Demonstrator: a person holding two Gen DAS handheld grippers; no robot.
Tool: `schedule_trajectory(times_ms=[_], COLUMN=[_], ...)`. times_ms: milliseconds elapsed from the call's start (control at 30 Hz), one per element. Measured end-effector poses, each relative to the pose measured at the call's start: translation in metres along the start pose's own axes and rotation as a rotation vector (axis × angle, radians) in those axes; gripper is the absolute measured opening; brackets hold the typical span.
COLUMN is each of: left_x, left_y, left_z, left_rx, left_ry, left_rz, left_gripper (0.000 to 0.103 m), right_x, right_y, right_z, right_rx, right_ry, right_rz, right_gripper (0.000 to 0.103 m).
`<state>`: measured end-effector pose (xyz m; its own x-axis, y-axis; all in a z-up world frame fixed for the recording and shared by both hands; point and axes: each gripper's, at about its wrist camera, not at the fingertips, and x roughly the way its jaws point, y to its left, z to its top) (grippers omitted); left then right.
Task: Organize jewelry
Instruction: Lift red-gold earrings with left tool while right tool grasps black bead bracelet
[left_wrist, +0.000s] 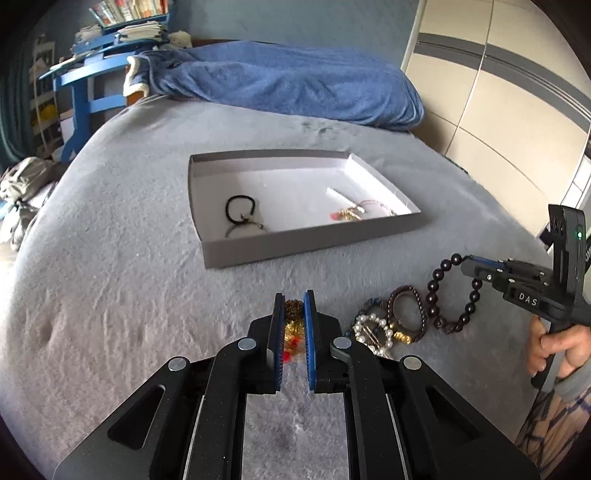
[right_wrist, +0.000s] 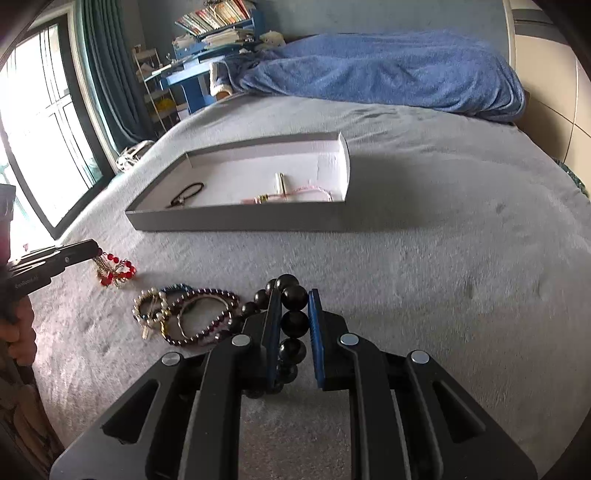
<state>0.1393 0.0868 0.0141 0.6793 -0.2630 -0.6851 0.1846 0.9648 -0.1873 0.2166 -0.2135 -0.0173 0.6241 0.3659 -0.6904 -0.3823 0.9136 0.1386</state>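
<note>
Gold-and-red beaded jewelry (left_wrist: 293, 328) is seen pinched between the blue pads of the left gripper (left_wrist: 293, 306), low over the grey blanket (left_wrist: 129, 295) of a bed; in the right wrist view the same piece (right_wrist: 116, 271) is shown dangling at the tip of that gripper (right_wrist: 94, 251), its red beads touching the blanket. A dark large-bead bracelet (right_wrist: 293, 317) is held between the fingers of the right gripper (right_wrist: 293, 295), which are closed against its beads; from the left wrist view its loop (left_wrist: 448, 295) is seen hanging from the right gripper (left_wrist: 467, 264), with the lower beads resting on the blanket.

Between the two grippers, a small heap of bracelets (right_wrist: 184, 317) is left lying on the blanket, just beside the dark bracelet. At least three can be counted there: a pearl one (left_wrist: 373, 330), a small dark-bead one (left_wrist: 406, 310) and a blue-toned one partly hidden underneath.

Farther back, one shallow grey tray (left_wrist: 295, 242) is set on the blanket, well apart from both grippers. Inside it, one black cord bracelet (left_wrist: 240, 212) is laid at the left, and a pink-and-gold cluster (left_wrist: 354, 212) with a pale stick-shaped piece (left_wrist: 338, 194) at the right; the count within that cluster cannot be told.

One blue blanket (left_wrist: 288, 85) is bunched at the head of the bed.
</note>
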Motion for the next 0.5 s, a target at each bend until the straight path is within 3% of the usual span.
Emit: schedule_trajectory(times_ms=[500], left_x=[-0.019], left_y=[0.002], left_z=[0.020], left_rx=[-0.020], left_ry=[-0.069], left_rz=[-0.045], left_gripper=[0.010], right_x=[-0.011], right_y=[0.004], right_z=[0.018], right_rx=[0.012], right_ry=[-0.069], right_rz=[0.023], right_gripper=[0.014])
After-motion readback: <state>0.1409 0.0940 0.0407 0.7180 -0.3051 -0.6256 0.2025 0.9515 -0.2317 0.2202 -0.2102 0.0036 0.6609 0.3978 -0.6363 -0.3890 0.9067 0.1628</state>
